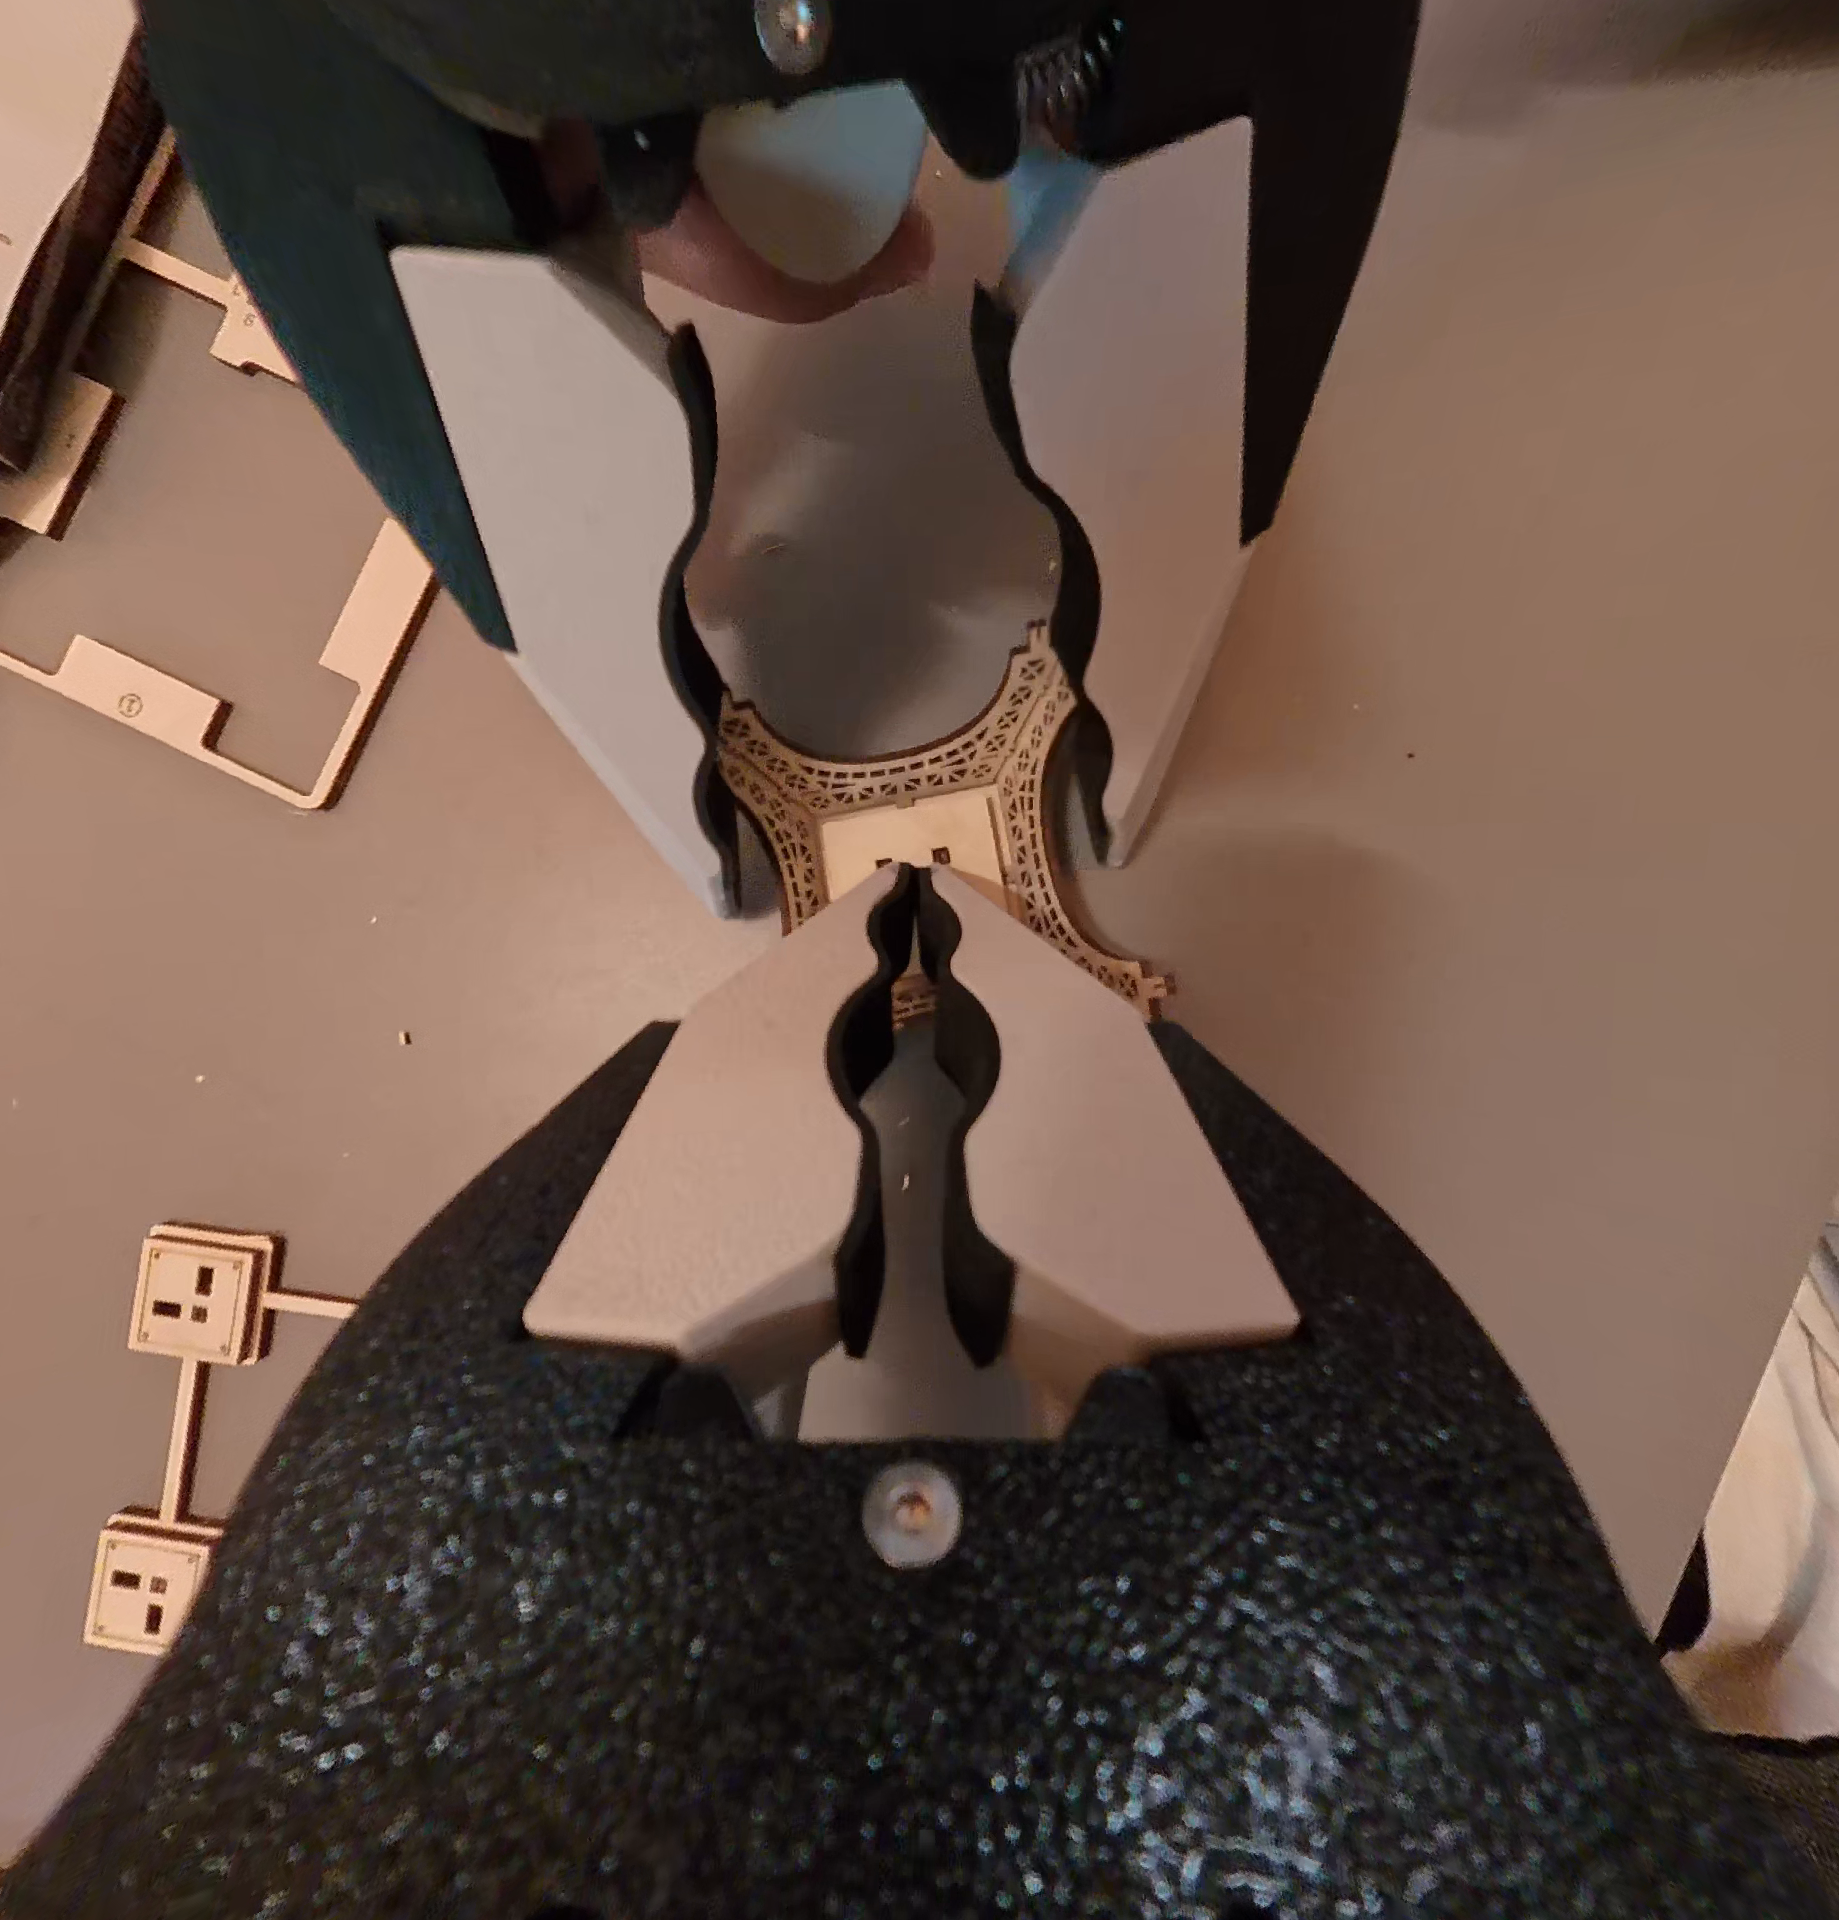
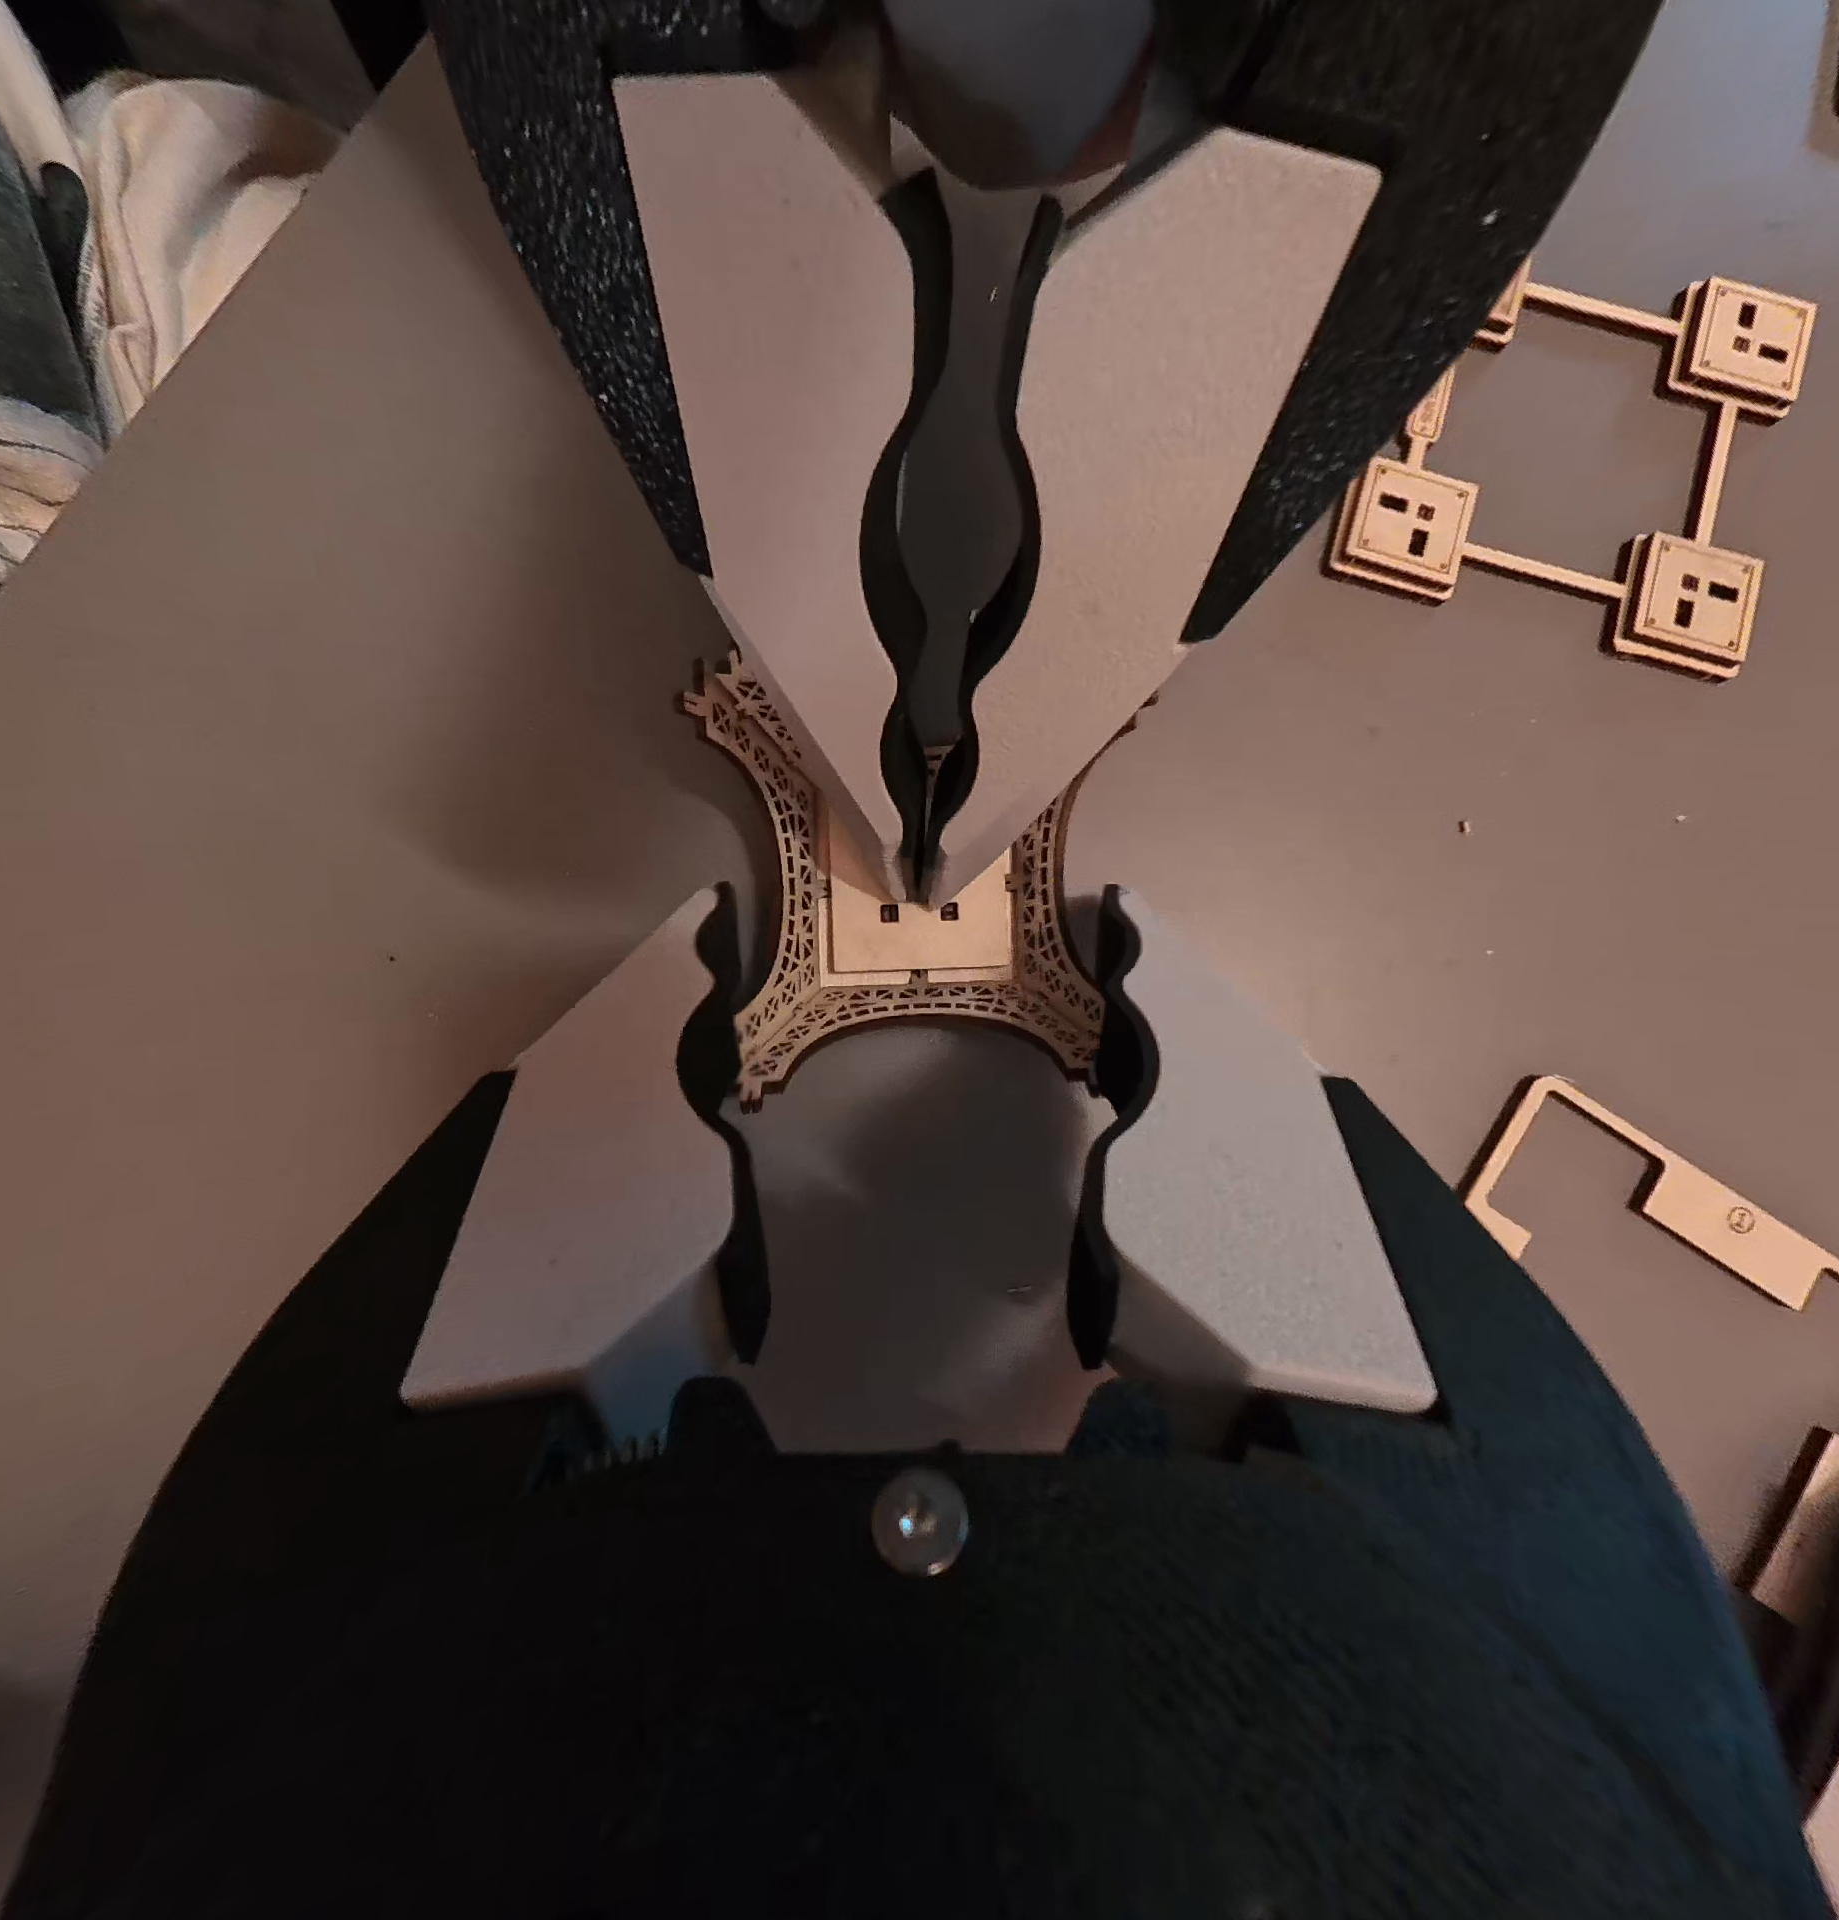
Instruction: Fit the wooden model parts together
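Left wrist view: left gripper [image 1: 910, 873] clenched; right gripper [image 1: 910, 821] grasping one lattice tower base [image 1: 894, 821].

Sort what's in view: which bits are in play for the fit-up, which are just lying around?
In play:
- lattice tower section, held between the right gripper
- left gripper, jaws nearly shut, tip on the section's centre plate

Lying about:
- four-square base frame
- emptied cut-out sheet
- second offcut sheet
- cloth off the table edge
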`<state>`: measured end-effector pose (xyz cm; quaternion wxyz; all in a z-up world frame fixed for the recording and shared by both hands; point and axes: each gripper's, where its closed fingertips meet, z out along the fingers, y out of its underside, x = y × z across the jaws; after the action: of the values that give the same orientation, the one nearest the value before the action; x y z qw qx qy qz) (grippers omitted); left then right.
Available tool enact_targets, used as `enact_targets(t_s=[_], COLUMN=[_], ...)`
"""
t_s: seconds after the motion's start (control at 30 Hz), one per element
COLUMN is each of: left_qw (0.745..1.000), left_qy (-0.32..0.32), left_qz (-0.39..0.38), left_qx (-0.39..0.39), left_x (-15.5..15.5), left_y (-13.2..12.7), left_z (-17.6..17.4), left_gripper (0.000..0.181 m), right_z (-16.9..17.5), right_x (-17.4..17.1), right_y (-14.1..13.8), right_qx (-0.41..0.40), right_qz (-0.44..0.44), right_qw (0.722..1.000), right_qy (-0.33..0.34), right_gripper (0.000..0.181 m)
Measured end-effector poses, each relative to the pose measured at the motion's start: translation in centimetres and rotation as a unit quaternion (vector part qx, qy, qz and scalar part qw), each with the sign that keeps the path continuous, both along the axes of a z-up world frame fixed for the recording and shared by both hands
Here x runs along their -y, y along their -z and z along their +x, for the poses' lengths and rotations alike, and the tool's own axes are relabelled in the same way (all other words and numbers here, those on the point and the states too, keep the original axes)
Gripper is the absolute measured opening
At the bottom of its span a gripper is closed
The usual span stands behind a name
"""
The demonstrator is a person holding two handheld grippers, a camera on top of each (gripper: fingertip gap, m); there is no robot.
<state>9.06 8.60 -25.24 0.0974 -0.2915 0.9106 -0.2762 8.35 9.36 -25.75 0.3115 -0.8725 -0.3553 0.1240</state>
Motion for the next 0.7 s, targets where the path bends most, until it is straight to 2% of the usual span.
enact_targets(t_s=[0.07, 0.3, 0.33, 0.43, 0.7], left_qw=[1.000, 1.000, 1.000, 1.000, 1.000], left_qy=[0.001, 0.003, 0.003, 0.000, -0.003], left_qz=[0.001, 0.001, 0.002, 0.001, -0.003], left_qx=[-0.001, -0.001, 0.000, 0.000, -0.007], left_x=[0.00, 0.00, -0.03, -0.06, -0.04], left_y=[0.00, -0.01, 0.00, -0.01, 0.04], left_z=[0.00, 0.03, 0.05, 0.09, 0.11], left_gripper=[0.000, 0.000, 0.000, 0.000, 0.000], right_z=[-0.02, -0.07, -0.11, -0.18, -0.17], right_x=[-0.05, -0.23, -0.11, -0.38, -0.36], right_y=[0.42, 0.49, 0.41, -0.41, -0.50], right_qx=[0.008, 0.009, 0.010, 0.011, 0.008], right_qz=[-0.008, -0.017, -0.019, 0.002, 0.007], right_qw=[1.000, 1.000, 1.000, 1.000, 1.000], right_qy=[0.001, 0.002, -0.003, -0.011, -0.015], right_gripper=[0.073, 0.074, 0.065, 0.054, 0.053])
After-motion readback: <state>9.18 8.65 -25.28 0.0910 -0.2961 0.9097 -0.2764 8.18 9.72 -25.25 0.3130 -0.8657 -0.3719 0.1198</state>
